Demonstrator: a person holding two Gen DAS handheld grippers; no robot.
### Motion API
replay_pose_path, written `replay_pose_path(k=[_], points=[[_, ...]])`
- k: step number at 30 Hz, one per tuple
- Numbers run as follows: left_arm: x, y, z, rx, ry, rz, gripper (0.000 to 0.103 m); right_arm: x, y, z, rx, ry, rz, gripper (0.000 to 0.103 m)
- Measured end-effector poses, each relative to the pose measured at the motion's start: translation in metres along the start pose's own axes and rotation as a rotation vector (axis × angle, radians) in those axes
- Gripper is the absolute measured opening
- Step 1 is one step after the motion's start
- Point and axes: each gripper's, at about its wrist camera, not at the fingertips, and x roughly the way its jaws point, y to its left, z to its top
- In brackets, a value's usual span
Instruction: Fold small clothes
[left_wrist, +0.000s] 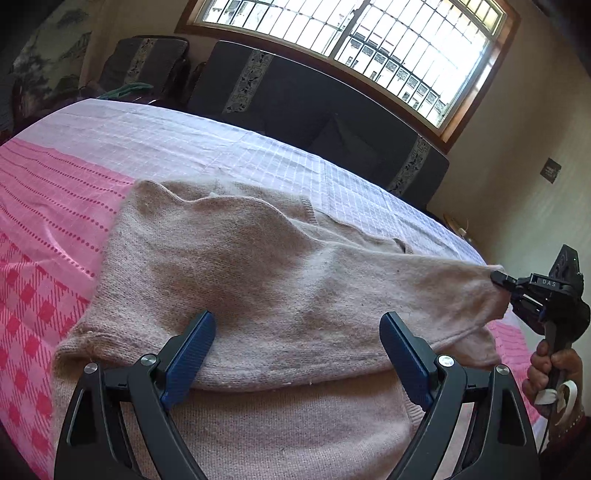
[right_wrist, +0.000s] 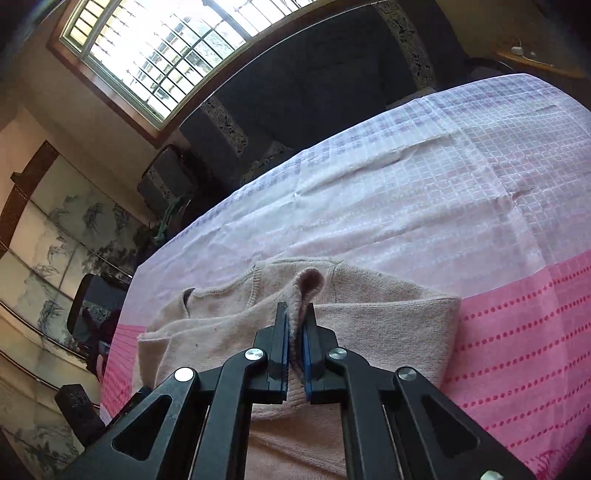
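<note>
Here, left to right:
Cloth (left_wrist: 55, 206): pink, checked, spread over the table.
Sweater (left_wrist: 258, 266): beige knit, partly folded, lying on the cloth; a folded layer covers its middle.
Left gripper (left_wrist: 297, 332): jaws spread wide over the sweater's near fold, blue pads (left_wrist: 192, 350) apart, gripping nothing.
Right gripper (right_wrist: 295, 325): jaws pressed together on a pinch of sweater edge, the knit bunched between the pads and pulled up and out to the right.
Hand (left_wrist: 550, 369): wrapped round the right gripper's handle.
Window (left_wrist: 369, 44): barred, bright, behind a dark sofa (left_wrist: 314, 99).

Sweater (left_wrist: 258, 266) lies on bedspread (left_wrist: 110, 155), sofa (left_wrist: 303, 99) behind
</note>
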Motion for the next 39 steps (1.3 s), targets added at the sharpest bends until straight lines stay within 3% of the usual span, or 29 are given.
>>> replay_pose_path(k=[2,6,9,14,18,22,27,31,35,39], points=[[0.000,0.001,0.000,-0.006,0.001,0.011,0.090,-0.007,-0.016,0.006,0.070,-0.018,0.023,0.006],[0.002,0.002,0.000,-0.016,0.006,0.022,0.090,0.014,-0.059,-0.007,0.219,0.065,0.008,0.006],[0.002,0.003,0.000,-0.021,0.006,0.020,0.090,0.023,-0.077,-0.014,0.301,0.061,0.042,0.006],[0.001,0.004,0.000,-0.031,0.009,0.018,0.090,0.011,-0.067,-0.010,0.286,0.003,0.034,0.006],[0.002,0.003,0.002,-0.027,0.011,0.026,0.090,0.024,-0.063,-0.014,0.232,0.048,-0.035,0.005],[0.004,0.002,0.002,-0.022,0.014,0.034,0.090,0.023,-0.060,-0.018,0.173,0.021,-0.075,0.005],[0.006,-0.001,0.002,-0.012,0.017,0.050,0.090,0.014,-0.049,-0.019,0.096,-0.032,-0.147,0.008],[0.006,0.001,0.002,-0.020,0.015,0.049,0.090,-0.008,-0.031,-0.022,0.037,-0.130,-0.228,0.011],[0.004,0.007,0.004,-0.046,0.001,0.071,0.090,-0.020,0.002,-0.028,-0.026,-0.157,-0.059,0.012],[-0.006,0.016,0.005,-0.087,-0.049,0.125,0.091,0.019,0.075,-0.035,-0.215,0.064,0.249,0.012]])
